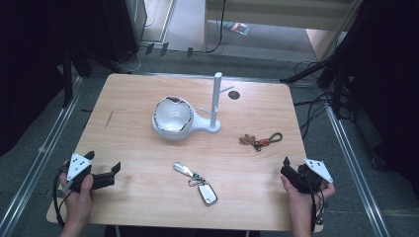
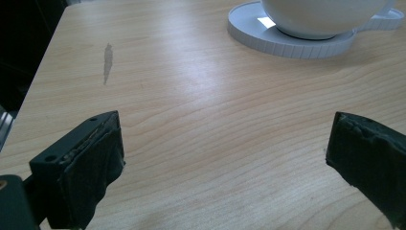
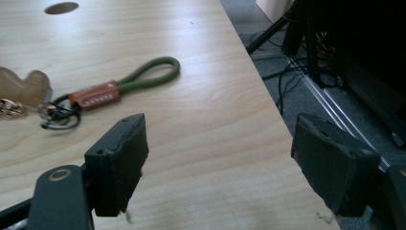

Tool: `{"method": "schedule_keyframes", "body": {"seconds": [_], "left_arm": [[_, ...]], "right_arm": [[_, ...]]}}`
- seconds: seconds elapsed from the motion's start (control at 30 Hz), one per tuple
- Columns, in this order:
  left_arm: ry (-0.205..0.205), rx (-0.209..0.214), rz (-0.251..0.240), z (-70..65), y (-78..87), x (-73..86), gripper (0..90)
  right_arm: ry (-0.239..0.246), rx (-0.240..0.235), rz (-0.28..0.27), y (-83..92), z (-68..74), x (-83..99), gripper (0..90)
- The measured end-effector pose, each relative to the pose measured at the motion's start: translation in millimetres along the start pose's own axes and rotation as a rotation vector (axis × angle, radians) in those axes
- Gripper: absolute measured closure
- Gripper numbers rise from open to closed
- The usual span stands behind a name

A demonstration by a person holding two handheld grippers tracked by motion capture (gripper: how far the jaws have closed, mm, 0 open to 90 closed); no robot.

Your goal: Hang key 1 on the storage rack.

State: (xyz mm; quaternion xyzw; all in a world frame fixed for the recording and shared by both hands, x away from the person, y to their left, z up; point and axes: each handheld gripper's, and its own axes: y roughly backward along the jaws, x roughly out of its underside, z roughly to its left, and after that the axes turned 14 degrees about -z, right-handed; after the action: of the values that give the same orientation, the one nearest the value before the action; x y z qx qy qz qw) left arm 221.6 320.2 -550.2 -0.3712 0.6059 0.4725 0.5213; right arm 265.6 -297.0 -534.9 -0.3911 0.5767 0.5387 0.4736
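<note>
Spanning most of the high view, the light wooden table [image 1: 148,148] carries everything in play. Biggest piece on it is the white stand [image 1: 213,101], an upright post with side pegs rising from a round base, and a glossy white bowl [image 1: 172,116] sits on the wide end of that base. Nearer the person, at mid-table, lies a silver car key on its ring [image 1: 196,183]. Off to the right lies the leather keychain with the green cord loop [image 1: 261,140], and that looks like the piece in hand, since the right gripper [image 1: 291,173] points its way from the near right corner.

Through the right gripper view the green loop [image 3: 151,73] lies flat, the tan leather tab [image 3: 94,96] and dark metal ring [image 3: 60,117] to its left, all well ahead of the pads. Jaws stand apart, nothing between them. The left gripper [image 1: 109,174] rests at the near left edge, jaws wide apart over bare wood, bowl base ahead of it.

My read: reach forward and left, come down over the leather tab rather than the thin cord, keep the pads low to the wood, then close squarely. Grabbing the loop's end risks it slipping out, and that loop wants to stay free if a peg is the goal.
</note>
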Motion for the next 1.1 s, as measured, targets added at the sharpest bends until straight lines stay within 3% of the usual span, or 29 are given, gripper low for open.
{"method": "schedule_keyframes", "body": {"seconds": [0.2, 0.3, 0.53, 0.67, 0.77, 1.1], "left_arm": [[-0.001, 0.000, -0.003, -0.2, 0.4, 0.1, 0.0], [0.002, 0.002, -0.002, 0.2, 0.6, 0.0, 0.0], [0.007, 0.001, -0.004, 0.8, 0.8, 0.1, 0.0], [0.007, 0.002, -0.003, 1.0, 0.8, 0.0, 0.0], [0.007, 0.002, -0.004, 1.1, 0.8, 0.1, 0.0], [0.011, 0.003, -0.003, 1.3, 0.6, 0.0, 0.0]], "right_arm": [[0.031, -0.024, 0.017, -4.9, 12.2, -9.9, 21.8], [0.044, -0.060, 0.050, -11.9, 20.5, -15.0, 26.5], [0.115, -0.088, 0.123, -30.2, 38.1, -27.8, 28.7], [0.077, -0.095, 0.172, -36.3, 42.4, -34.6, 29.1], [0.049, -0.111, 0.238, -46.8, 47.0, -43.2, 28.9], [-0.025, -0.067, 0.449, -78.8, 54.6, -59.8, 29.4]]}}
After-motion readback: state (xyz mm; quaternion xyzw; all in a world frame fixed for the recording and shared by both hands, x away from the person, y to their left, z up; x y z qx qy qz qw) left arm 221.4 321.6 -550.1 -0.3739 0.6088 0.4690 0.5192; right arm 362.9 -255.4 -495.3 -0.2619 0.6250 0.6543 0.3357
